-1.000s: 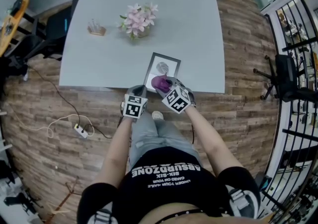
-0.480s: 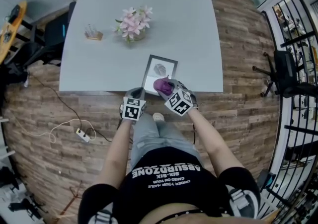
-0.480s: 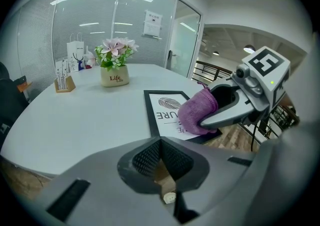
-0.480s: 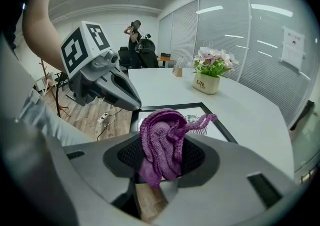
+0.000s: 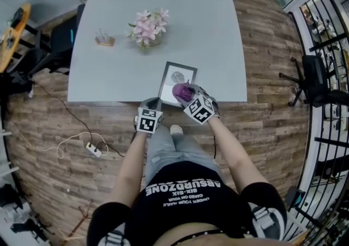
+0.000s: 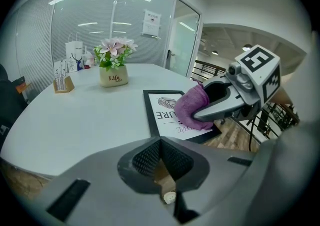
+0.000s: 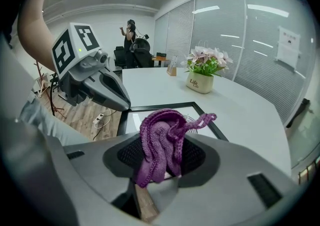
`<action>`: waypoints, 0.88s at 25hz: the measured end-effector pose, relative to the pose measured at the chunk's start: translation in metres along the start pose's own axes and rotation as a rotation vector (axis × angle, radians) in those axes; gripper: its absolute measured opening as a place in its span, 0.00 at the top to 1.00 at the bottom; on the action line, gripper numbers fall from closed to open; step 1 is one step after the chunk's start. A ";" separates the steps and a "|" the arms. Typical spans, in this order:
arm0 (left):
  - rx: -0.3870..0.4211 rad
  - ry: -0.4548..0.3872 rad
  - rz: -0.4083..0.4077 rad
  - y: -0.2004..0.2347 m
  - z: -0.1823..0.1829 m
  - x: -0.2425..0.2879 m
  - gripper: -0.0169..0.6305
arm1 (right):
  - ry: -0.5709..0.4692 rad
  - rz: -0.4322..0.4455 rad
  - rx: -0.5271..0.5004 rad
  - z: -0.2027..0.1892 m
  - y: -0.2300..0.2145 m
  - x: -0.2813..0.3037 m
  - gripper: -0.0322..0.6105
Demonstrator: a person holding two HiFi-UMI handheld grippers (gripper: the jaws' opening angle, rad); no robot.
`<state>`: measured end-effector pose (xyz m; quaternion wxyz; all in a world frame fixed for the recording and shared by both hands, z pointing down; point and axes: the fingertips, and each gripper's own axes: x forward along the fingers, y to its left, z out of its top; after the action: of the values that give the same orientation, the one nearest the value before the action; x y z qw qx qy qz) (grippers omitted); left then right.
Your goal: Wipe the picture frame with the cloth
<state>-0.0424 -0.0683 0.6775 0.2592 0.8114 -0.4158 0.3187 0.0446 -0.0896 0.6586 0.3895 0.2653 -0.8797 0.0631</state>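
Observation:
A black picture frame with a white printed mat lies flat near the table's front edge. My right gripper is shut on a bunched purple cloth, which rests on the frame's near right part. In the left gripper view the cloth presses on the frame under the right gripper. My left gripper is shut and holds nothing. It points at the frame's near left corner. In the right gripper view the cloth covers the jaws, with the frame behind.
A pot of pink flowers and a small wooden card holder stand further back on the grey table. Dark chairs sit at the table's left. A power strip and cable lie on the wooden floor.
The right gripper and the cloth have slid slightly right across the near part of the frame. The left gripper stays by the near left corner.

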 end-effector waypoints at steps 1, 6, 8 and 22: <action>0.002 0.000 0.001 0.001 0.000 0.000 0.95 | 0.000 -0.005 0.002 0.000 -0.004 0.001 0.66; 0.006 0.001 -0.006 0.000 0.000 0.000 0.95 | 0.007 -0.025 -0.004 -0.001 -0.020 0.004 0.66; 0.010 0.002 -0.008 0.000 0.000 0.001 0.95 | 0.007 -0.032 -0.008 -0.001 -0.025 0.005 0.66; 0.011 -0.001 -0.018 -0.001 0.000 0.001 0.95 | 0.032 -0.144 -0.003 0.002 -0.075 0.013 0.66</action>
<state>-0.0416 -0.0683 0.6782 0.2572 0.8166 -0.4070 0.3182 0.0747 -0.1590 0.6592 0.4075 0.3264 -0.8520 0.0376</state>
